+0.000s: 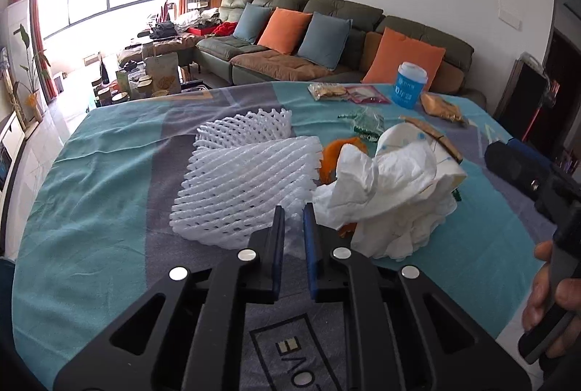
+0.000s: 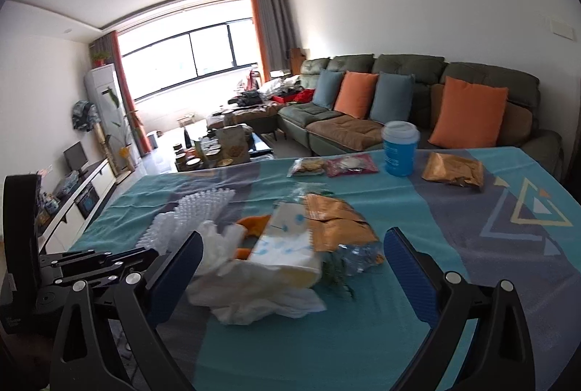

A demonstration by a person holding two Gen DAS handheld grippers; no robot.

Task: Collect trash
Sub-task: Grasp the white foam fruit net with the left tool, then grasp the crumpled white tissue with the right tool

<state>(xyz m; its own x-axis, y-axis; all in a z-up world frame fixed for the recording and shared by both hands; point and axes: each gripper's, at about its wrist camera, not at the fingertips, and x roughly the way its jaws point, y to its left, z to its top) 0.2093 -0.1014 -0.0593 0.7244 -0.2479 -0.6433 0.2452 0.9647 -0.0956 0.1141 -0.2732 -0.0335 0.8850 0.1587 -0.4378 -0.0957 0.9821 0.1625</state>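
Note:
A heap of trash lies on the teal and grey tablecloth (image 1: 101, 180): white foam fruit nets (image 1: 239, 180), crumpled white tissue (image 1: 377, 194), orange peel (image 1: 336, 154), a white paper pack (image 2: 287, 245) and a gold snack wrapper (image 2: 337, 224). My left gripper (image 1: 294, 213) is nearly shut and empty, its tips just short of the foam net and tissue. My right gripper (image 2: 290, 256) is wide open, its fingers either side of the heap, holding nothing. The left gripper also shows in the right wrist view (image 2: 94, 263) at the left.
Further back lie a blue cup with a white lid (image 1: 408, 84), a biscuit packet (image 1: 328, 91), a pink packet (image 1: 366, 95) and another gold wrapper (image 2: 454, 169). A green sofa with cushions (image 1: 326, 38) stands behind the table. A cluttered coffee table (image 1: 145, 78) is at left.

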